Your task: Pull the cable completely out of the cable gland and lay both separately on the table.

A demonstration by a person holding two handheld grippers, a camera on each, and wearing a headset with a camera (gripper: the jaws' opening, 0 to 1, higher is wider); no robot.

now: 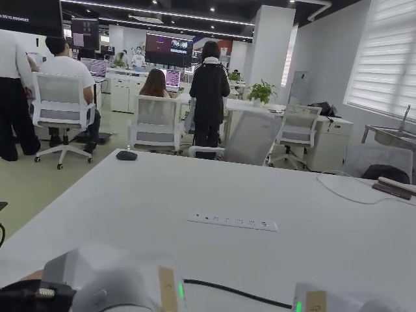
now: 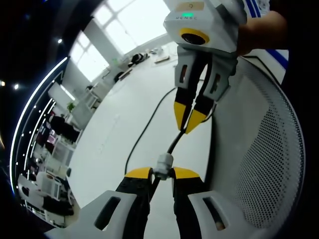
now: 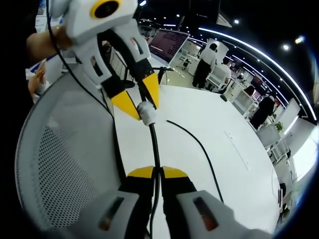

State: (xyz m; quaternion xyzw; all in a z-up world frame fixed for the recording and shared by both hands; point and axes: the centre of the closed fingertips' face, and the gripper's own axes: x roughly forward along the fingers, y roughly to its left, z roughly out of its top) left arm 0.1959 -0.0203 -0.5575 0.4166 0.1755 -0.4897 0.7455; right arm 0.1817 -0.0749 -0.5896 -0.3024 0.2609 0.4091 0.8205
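Cable gland (image 2: pixel 163 163): one, white, threaded on the cable, not yet separated. It is pinched between the yellow-tipped jaws of the left gripper (image 2: pixel 163 173), which are closed on it from both sides. It is held in the air off the near edge of the table (image 1: pixel 195 188), beside a white mesh chair back (image 2: pixel 269 149).

Cable (image 2: pixel 175 142): one, black. A short, straight stretch runs from the gland to the right gripper (image 3: pixel 158 173), whose jaws are pressed together on the cable with no gap showing. Past that grip the slack is seen curving away over the tabletop. How much cable remains inside the gland cannot be told.

Relation governing the pull: the two grippers are pointed at each other, and the cable's long axis lies along the line between them. In the right gripper view the gland sits straight ahead of the fingers, on axis. The left gripper is on the gland; the right gripper is just beside it on the cable. Judgement: separation along that axis is called for, and any sideways pull may bind the cable in the gland.

Count: one gland, one cable, two grippers, both occupied. One white power strip (image 1: pixel 233 222) is noted lying farther out on the table.
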